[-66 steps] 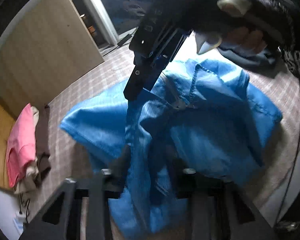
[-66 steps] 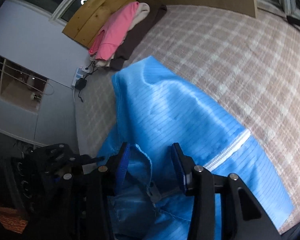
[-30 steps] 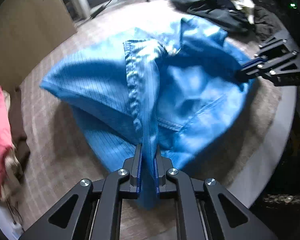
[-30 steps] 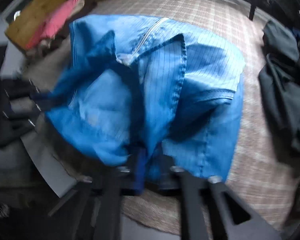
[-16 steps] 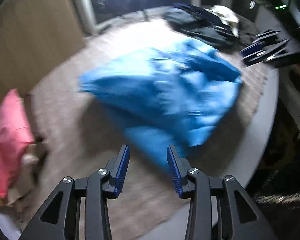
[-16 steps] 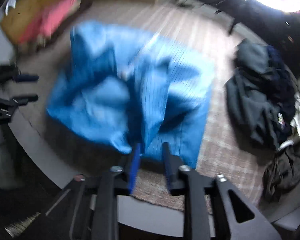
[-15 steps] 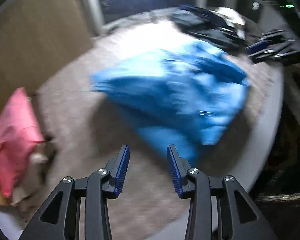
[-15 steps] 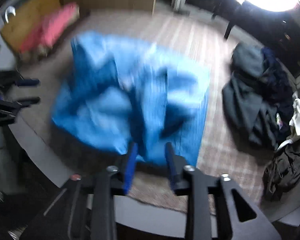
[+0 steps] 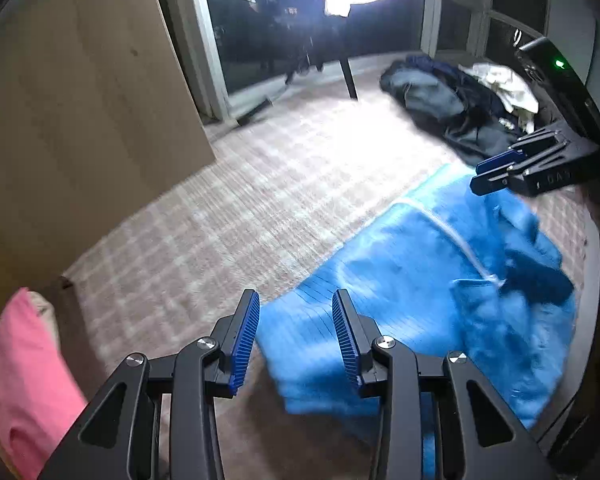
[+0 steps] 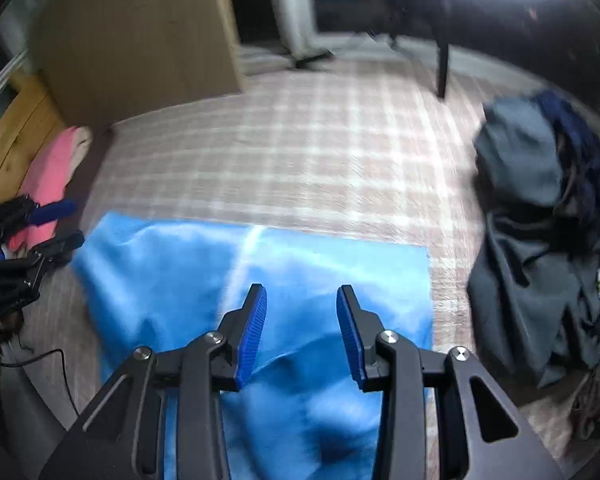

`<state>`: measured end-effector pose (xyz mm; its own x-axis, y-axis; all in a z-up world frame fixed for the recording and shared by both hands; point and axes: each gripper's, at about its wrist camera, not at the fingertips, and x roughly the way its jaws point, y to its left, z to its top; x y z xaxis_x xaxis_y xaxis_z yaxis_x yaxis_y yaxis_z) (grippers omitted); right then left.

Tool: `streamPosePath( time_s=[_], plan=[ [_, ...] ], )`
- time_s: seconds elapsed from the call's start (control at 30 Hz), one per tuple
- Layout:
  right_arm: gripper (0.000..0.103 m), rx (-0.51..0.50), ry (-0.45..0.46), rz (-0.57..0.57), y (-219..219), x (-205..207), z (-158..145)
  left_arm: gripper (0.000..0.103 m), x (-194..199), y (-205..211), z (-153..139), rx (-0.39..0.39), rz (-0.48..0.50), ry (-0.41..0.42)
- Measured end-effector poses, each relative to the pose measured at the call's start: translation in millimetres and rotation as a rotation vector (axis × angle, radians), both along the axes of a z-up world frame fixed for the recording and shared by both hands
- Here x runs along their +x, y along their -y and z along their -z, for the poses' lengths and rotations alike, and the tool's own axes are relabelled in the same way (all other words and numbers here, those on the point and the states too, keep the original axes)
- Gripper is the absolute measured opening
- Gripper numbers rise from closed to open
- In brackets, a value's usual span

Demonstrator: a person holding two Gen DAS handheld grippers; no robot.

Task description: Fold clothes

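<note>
A bright blue zip garment [image 9: 420, 300] lies rumpled on the checked table cover, near the front edge; it also shows in the right wrist view [image 10: 228, 280]. My left gripper [image 9: 295, 336] is open and empty, just above the garment's left end. My right gripper [image 10: 301, 332] is open and empty, above the garment's middle. The right gripper also shows in the left wrist view [image 9: 496, 174], past the garment's far corner. The left gripper shows in the right wrist view [image 10: 56, 226] beside the garment's left corner.
A heap of dark clothes [image 10: 540, 224] lies at the right of the table, also in the left wrist view [image 9: 452, 108]. Folded pink clothing [image 9: 24, 384] is stacked at the left on a wooden surface [image 10: 12, 136]. A beige panel [image 9: 72, 92] stands behind.
Both grippers were shut on the blue garment and held it up. They have let go, opened and pulled apart. The garment now lies flatter on the table.
</note>
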<state>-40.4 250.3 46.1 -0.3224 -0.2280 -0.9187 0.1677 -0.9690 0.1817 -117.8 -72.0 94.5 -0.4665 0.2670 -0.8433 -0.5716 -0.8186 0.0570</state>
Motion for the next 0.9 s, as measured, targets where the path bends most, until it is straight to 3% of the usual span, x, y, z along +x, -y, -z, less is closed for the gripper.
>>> streamPosePath(
  time_s=[0.03, 0.13, 0.23, 0.37, 0.5, 0.63, 0.73, 0.83, 0.9],
  plan=[
    [0.036, 0.004, 0.046, -0.009, -5.6, -4.9, 16.0, 0.034, -0.9, -3.4, 16.6, -0.017, -0.002, 0.05],
    [0.034, 0.102, 0.058, -0.044, -14.3, -9.6, 37.9, 0.034, 27.2, -12.8, 54.1, -0.021, 0.047, 0.192],
    [0.035, 0.026, 0.046, -0.03, -32.0, -2.7, 24.6, 0.036, 66.9, -18.8, 51.5, -0.102, 0.104, 0.126],
    [0.036, -0.104, -0.022, 0.032, -62.3, 15.0, -7.3, 0.038, 70.4, -0.2, 15.7, -0.012, 0.045, 0.083],
    [0.036, -0.16, -0.098, 0.099, -77.6, 10.3, -23.3, 0.038, 37.6, 4.6, -4.1, 0.037, -0.049, 0.008],
    [0.036, -0.184, -0.051, 0.058, -63.9, -15.9, -0.3, 0.037, 9.6, -6.5, 9.3, 0.092, -0.13, 0.02],
    [0.036, -0.156, 0.01, 0.008, -52.9, -31.6, 27.2, 0.037, 6.4, -23.7, 40.1, 0.023, -0.129, 0.091],
    [0.032, -0.108, 0.039, -0.021, -50.4, -47.1, 54.6, 0.037, 21.0, -36.3, 57.1, 0.028, -0.128, 0.14],
    [0.026, -0.063, 0.018, -0.03, -50.9, -55.3, 55.6, 0.037, 34.5, -43.0, 62.3, 0.032, -0.127, 0.154]
  ],
)
